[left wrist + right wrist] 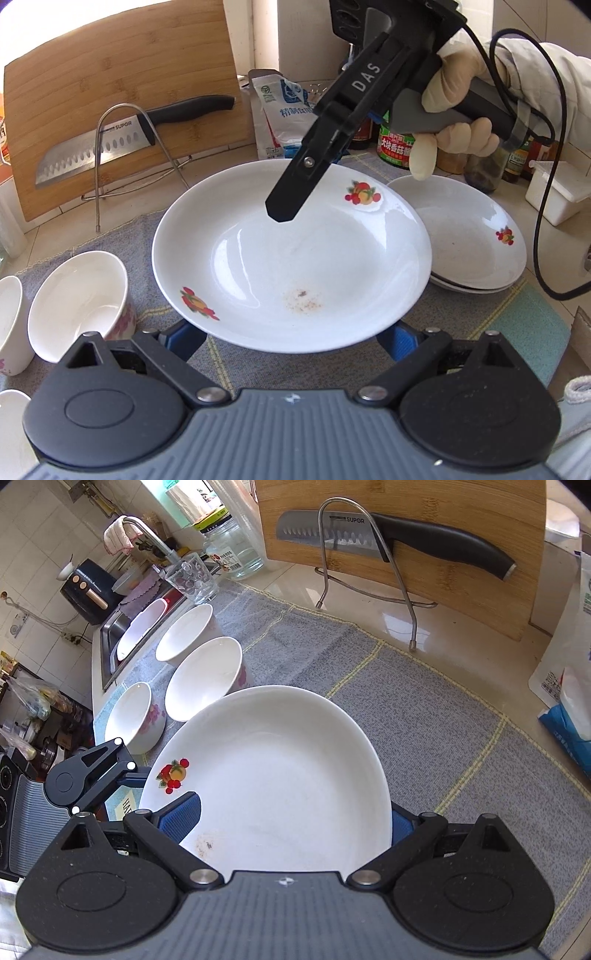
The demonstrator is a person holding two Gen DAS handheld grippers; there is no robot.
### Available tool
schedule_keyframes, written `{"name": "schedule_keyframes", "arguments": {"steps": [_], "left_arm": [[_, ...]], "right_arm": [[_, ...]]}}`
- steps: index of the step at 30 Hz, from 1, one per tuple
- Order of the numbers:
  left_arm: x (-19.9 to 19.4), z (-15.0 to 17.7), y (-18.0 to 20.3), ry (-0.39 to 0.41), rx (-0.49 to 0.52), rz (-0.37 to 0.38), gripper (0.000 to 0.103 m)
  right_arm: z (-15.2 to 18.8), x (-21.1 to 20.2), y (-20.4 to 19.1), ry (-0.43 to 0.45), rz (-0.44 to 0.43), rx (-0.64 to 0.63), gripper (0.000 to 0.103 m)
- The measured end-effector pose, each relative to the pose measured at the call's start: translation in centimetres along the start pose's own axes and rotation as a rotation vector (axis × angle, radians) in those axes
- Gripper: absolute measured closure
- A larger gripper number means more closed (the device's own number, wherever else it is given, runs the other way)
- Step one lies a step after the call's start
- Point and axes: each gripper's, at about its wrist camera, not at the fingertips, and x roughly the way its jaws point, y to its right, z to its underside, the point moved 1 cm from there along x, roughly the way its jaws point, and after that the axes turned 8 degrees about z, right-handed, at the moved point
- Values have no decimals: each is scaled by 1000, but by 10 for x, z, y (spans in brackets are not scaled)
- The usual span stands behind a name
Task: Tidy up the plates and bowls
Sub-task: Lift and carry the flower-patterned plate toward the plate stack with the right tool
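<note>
A white deep plate (295, 258) (280, 775) with fruit decals and a small brown stain hangs above the grey mat, carried between both grippers. My left gripper (291, 339) stands wide, its blue pads (184, 339) tucked under the near rim on either side; it also shows at the decal edge in the right wrist view (136, 775). My right gripper (291, 823) is shut on the opposite rim, one blue pad (181, 819) on top and the other below. Its upper finger (280, 206) lies over the plate's far side. Two more matching plates (476, 240) sit stacked to the right.
Three floral white bowls (203, 679) (133, 716) (184, 631) stand in a row toward the sink (110, 635). Behind are a cutting board with a knife (110, 144) on a wire stand, a salt bag (284, 110), sauce jars (395, 144), a white box (554, 192) and a glass (192, 576).
</note>
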Motion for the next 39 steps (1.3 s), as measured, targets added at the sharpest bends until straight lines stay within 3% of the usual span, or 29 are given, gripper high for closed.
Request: {"name": "schedule_keyframes", "arguments": {"steps": [25,39], "left_arm": [[14,-19,41,-30,194,207,6],[40,-17,57,-74,252,311,6]], "right_arm": [[92,-56,25,97,118,226,1],[143,-64,46,109,154,358,1]]}}
